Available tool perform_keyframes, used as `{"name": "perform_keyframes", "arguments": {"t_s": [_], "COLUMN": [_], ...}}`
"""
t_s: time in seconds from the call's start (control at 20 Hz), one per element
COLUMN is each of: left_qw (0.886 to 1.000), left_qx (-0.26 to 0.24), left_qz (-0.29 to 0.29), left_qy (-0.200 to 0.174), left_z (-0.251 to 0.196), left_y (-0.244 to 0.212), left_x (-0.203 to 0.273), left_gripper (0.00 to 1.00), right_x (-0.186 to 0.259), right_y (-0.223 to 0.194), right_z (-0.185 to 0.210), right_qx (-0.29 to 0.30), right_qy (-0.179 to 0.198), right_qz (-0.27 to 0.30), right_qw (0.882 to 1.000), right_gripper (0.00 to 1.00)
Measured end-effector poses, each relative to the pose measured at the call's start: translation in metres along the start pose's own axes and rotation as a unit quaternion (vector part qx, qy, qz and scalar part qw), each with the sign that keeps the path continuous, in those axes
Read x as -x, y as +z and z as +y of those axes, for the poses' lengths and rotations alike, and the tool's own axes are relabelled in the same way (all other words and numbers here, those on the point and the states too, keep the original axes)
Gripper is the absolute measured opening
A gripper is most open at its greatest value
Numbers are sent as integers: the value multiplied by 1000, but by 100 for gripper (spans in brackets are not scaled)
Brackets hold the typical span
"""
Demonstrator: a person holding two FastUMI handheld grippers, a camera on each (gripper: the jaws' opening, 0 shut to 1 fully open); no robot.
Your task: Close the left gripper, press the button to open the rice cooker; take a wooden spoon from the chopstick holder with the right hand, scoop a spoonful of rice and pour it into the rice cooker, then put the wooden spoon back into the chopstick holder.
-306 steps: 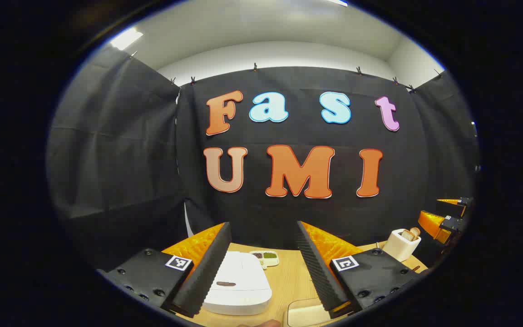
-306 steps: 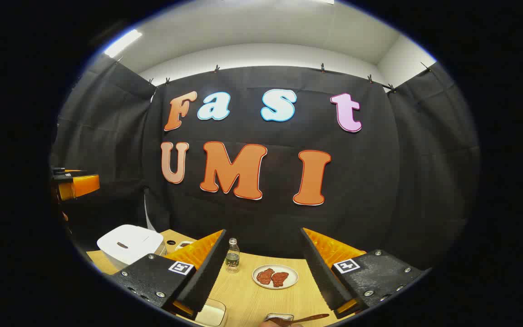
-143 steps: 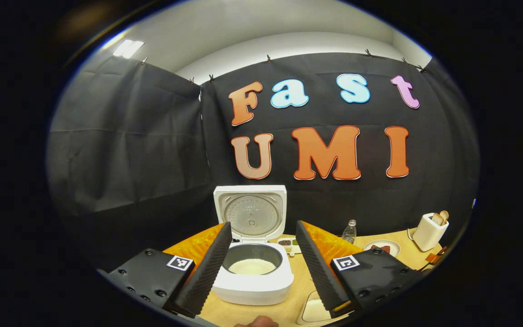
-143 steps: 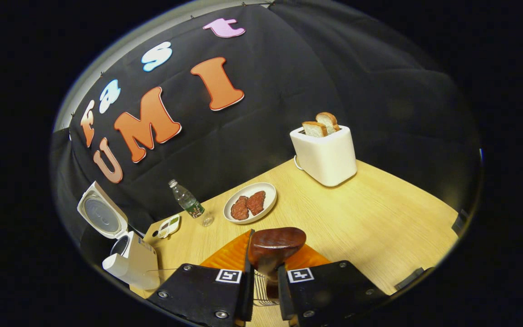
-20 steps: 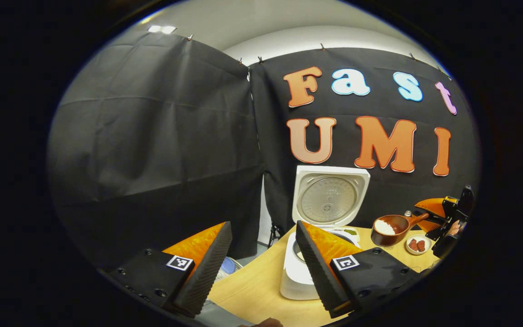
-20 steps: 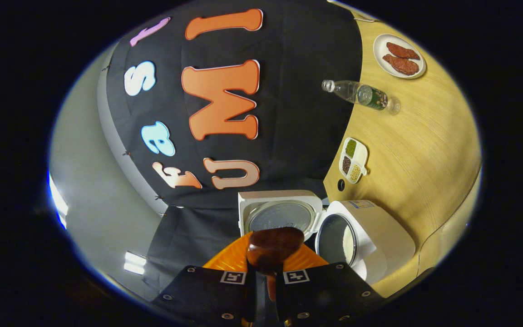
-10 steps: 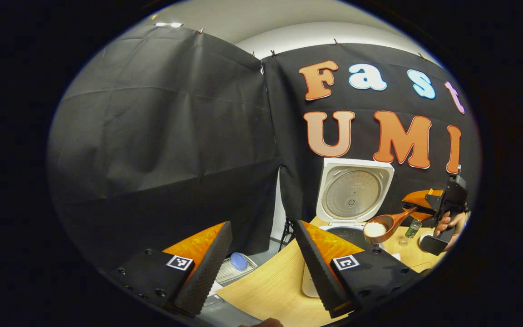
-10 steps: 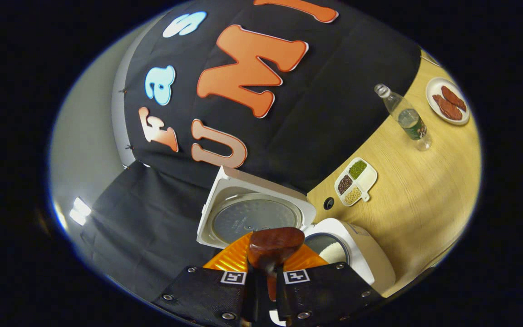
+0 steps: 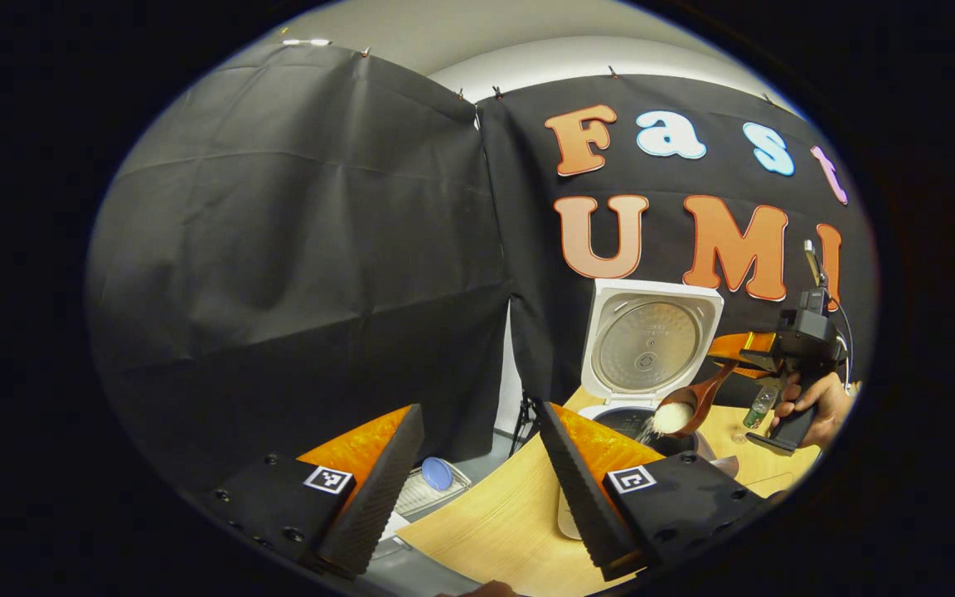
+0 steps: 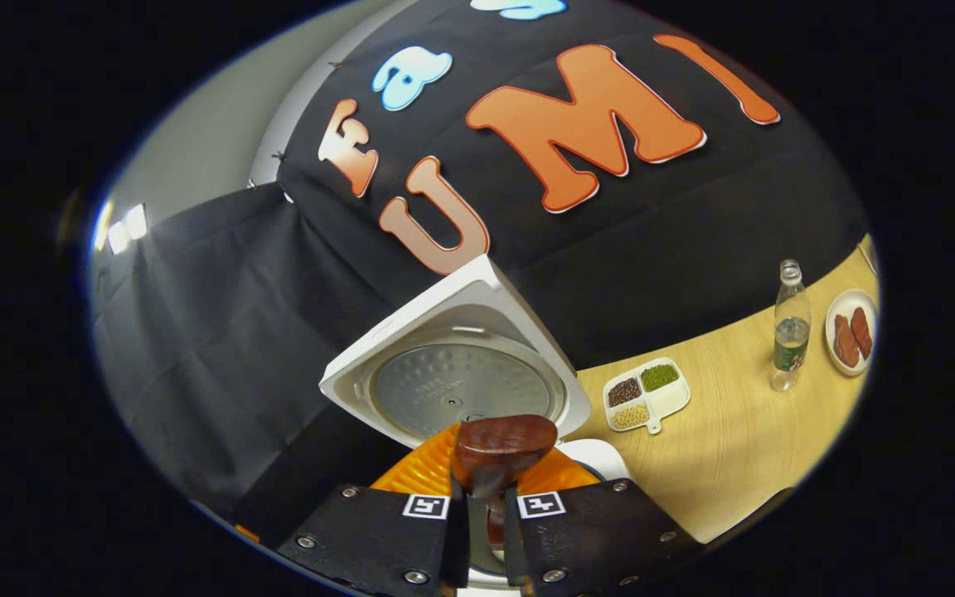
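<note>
Left gripper view: right gripper [image 9: 755, 347], clenched on wooden spoon [image 9: 687, 409], tips rice above rice cooker [image 9: 639, 365]; left gripper [image 9: 477, 477] released.

Spoon tipped over the open rice cooker

The white rice cooker [image 9: 647, 356] stands on the wooden surface [image 9: 494, 531] with its lid raised upright, ribbed metal inner plate facing forward. Just above its pot, the dark wooden spoon [image 9: 689, 406] tilts bowl-down, and white rice [image 9: 670, 416] spills from it. In the right gripper view the spoon's bowl [image 10: 504, 444] hangs before the lid [image 10: 457, 365].
</note>
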State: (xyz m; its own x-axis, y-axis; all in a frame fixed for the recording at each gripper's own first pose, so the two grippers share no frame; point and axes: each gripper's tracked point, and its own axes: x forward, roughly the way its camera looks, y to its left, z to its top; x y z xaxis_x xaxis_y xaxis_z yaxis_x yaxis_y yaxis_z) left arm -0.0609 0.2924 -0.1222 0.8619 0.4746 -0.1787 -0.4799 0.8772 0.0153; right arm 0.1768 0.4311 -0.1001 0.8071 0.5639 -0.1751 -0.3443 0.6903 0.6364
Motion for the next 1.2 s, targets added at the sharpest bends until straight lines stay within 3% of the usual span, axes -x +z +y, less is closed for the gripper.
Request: {"name": "perform_keyframes", "arguments": {"t_s": [0.4, 0.45, 0.55, 0.75, 0.8, 0.9, 1.2], "left_qw": [1000, 1000, 1000, 1000, 1000, 1000, 1000], "left_qx": [-3, -3, -2, -6, -8, -9, -14], "left_qz": [4, 4, 5, 3, 3, 3, -1], "left_qy": [3, 3, 3, 1, 1, 1, 5], "left_z": [2, 4, 3, 1, 1, 1, 1], "left_y": [-3, -4, -4, -3, -3, -4, -2], "left_x": [-1, 1, 1, 5, 5, 6, 13], "left_gripper": [96, 96, 96, 96, 96, 96, 96], "right_x": [0, 0, 3, 8, 9, 11, 13], "right_y": [-4, -3, -2, -1, -3, -7, -9], "right_z": [25, 29, 37, 55, 59, 67, 85], "right_qx": [116, 133, 173, 265, 285, 328, 394], "right_qy": [24, 26, 32, 43, 48, 59, 94], "right_qz": [-5, -8, -19, -36, -38, -42, -49], "right_qw": [993, 991, 984, 963, 956, 942, 913], "right_gripper": [16, 11, 16, 16, 11, 16, 16]}}
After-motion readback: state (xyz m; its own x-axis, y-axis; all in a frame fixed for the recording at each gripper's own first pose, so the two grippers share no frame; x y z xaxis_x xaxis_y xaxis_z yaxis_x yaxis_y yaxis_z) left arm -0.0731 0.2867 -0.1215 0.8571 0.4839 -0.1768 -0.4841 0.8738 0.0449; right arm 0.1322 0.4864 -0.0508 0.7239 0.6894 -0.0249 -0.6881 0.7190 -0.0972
